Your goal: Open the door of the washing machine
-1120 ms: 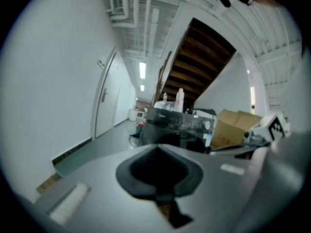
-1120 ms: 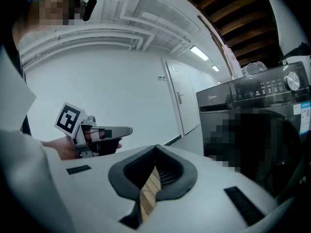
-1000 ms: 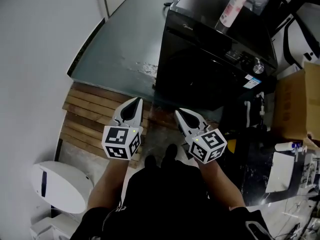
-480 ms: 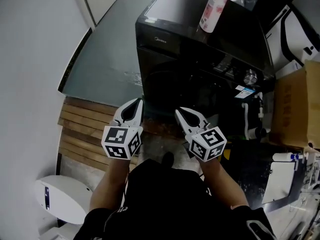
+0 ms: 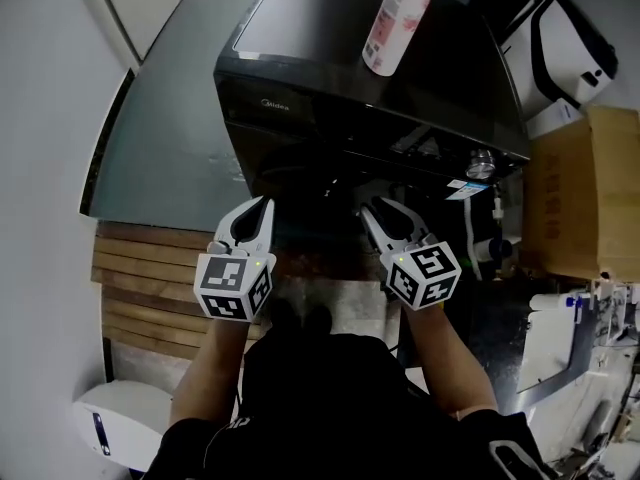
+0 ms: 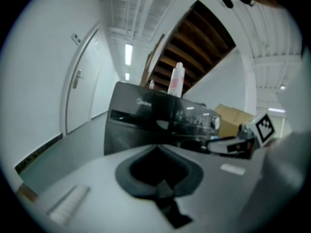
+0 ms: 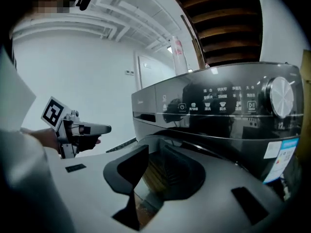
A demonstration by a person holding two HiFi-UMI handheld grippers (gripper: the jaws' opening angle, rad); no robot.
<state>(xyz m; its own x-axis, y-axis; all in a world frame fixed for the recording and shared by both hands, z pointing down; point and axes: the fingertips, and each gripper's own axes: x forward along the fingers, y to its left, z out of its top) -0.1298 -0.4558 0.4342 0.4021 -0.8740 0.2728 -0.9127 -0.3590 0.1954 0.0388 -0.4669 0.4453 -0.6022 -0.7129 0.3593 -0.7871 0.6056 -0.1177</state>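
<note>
As both point at the washing machine (image 5: 330,68), left gripper (image 5: 264,204) is closed; right gripper (image 5: 377,208) just opened, empty.

Left forearm (image 5: 205,368) and right forearm (image 5: 447,360) bare, reaching up from lower centre of the head view, left gripper (image 5: 262,206) at centre left, jaws together, right gripper (image 5: 385,211) at centre right, jaws slightly apart, just been opening, nothing between them, both pointing up-frame, side by side

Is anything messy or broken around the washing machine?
Nothing looks broken or spilled. The only stray thing is a pink-and-white bottle standing upright on top of the black washing machine.
</note>
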